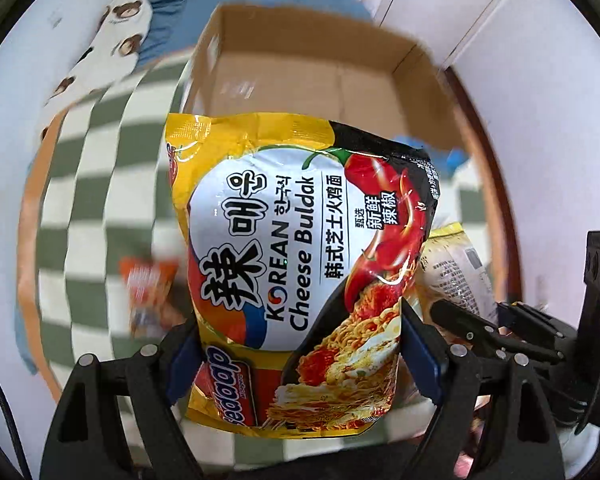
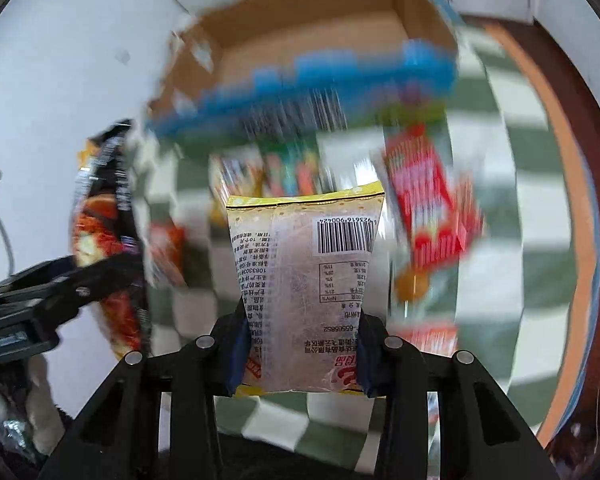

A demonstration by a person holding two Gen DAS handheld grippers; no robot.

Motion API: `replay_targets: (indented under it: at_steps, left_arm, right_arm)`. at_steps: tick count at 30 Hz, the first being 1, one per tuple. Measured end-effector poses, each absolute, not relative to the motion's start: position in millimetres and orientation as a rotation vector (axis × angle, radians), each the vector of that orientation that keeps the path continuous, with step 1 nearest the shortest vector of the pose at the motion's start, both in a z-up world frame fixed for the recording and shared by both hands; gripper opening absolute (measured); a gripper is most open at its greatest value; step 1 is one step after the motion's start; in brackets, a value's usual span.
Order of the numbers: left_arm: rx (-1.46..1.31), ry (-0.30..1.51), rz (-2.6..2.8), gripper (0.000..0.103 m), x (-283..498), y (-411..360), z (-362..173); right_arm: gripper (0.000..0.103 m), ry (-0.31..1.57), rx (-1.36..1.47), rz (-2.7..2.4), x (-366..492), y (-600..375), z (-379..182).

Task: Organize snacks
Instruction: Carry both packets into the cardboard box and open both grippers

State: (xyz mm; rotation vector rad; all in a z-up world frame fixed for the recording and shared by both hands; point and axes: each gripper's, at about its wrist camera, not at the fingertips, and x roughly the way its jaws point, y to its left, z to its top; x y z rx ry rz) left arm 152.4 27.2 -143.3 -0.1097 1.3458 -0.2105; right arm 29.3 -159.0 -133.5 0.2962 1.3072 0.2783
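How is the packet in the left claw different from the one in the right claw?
The noodle packet is wider and yellow with a printed front showing noodles and red chillies; the snack packet is narrower and pale, showing its back with a barcode. The noodle packet spreads its claw's fingers wide apart; the snack packet's fingers sit closer together. Both are gripped at one end over the checked cloth.

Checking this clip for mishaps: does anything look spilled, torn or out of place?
Nothing stands out. The left tongs grip an intact noodle packet, the right tongs a sealed snack bag. The cardboard box sits open and upright on the checked cloth. Loose snacks beyond are blurred.
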Motion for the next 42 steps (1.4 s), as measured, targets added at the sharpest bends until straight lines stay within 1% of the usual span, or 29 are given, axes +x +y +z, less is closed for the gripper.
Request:
replay_targets:
  at_steps: [4, 8, 14, 19, 21, 22, 23, 24, 25, 29, 33, 42]
  left_arm:
    - [-0.143, 1.318, -0.214, 0.085, 229.0, 17.8, -124.5]
    - [-0.161, 1.344, -0.163, 0.085, 307.4, 11.6, -141.5]
    - [-0.178, 1.429, -0.090, 0.085, 387.2, 10.7, -194.6]
    - [-0.205, 1.492, -0.057, 0.085, 420.7, 13.1, -229.1]
    - [-0.204, 1.513, -0.058, 0.086, 433.8, 14.8, -245.4]
    - [-0.194, 1.517, -0.057, 0.086, 436.9, 11.8, -247.8]
    - [-0.171, 1.518, -0.045, 0.087, 440.7, 11.5, -253.8]
    - [-0.155, 1.518, -0.036, 0.087, 443.4, 11.1, -258.2]
    - [-0.147, 1.518, -0.031, 0.088, 446.0, 10.4, -260.9]
    - [-0.145, 1.509, -0.024, 0.089, 447.8, 11.1, -265.0]
    - [-0.138, 1.492, -0.031, 0.089, 438.4, 11.8, -258.4]
    - [-0.066, 1.356, -0.025, 0.089, 389.5, -2.7, -208.2]
  right_arm:
    - [0.044, 1.197, 0.312, 0.310, 102.6, -162.6, -97.3]
    - [0.044, 1.137, 0.281, 0.301, 177.5, -163.3, -92.5]
    - [0.044, 1.143, 0.183, 0.300, 271.0, -146.5, -130.0]
    - [0.044, 1.152, 0.146, 0.310, 320.9, -138.0, -158.7]
    - [0.047, 1.160, 0.144, 0.321, 339.3, -137.4, -176.4]
    - [0.052, 1.184, 0.141, 0.324, 347.8, -137.3, -188.7]
    - [0.074, 1.206, 0.141, 0.322, 350.4, -134.3, -196.1]
    - [0.083, 1.241, 0.140, 0.313, 357.2, -134.2, -206.5]
    - [0.086, 1.264, 0.145, 0.316, 363.0, -135.2, -216.9]
    - [0.086, 1.276, 0.141, 0.297, 372.3, -140.8, -228.8]
    - [0.086, 1.274, 0.150, 0.272, 366.4, -146.5, -221.3]
    - [0.086, 1.253, 0.149, 0.170, 337.2, -155.3, -193.8]
